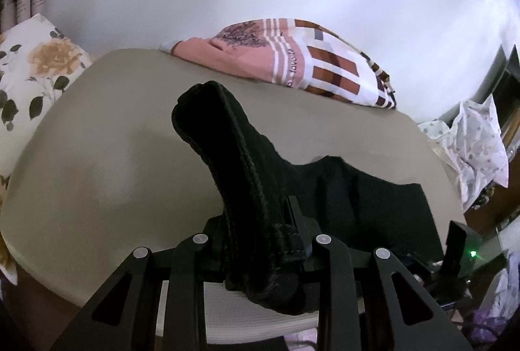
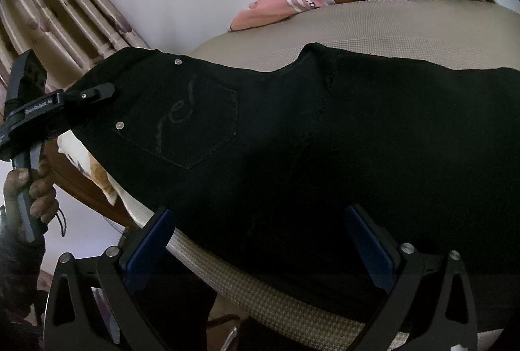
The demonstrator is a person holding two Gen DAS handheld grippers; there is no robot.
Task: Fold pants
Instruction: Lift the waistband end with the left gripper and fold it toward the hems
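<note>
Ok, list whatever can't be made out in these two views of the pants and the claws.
- Left wrist view: the left claw is clamped on bunched black pants; its pads are buried in the fabric.
- Left wrist view: the right claw is cut off at the lower right edge.
- Right wrist view: the pants run off the right edge; the legs are unseen.
- Right wrist view: the right claw stands open; the fabric hides what lies under it.
- Both views: black cloth swallows the fold lines.
</note>
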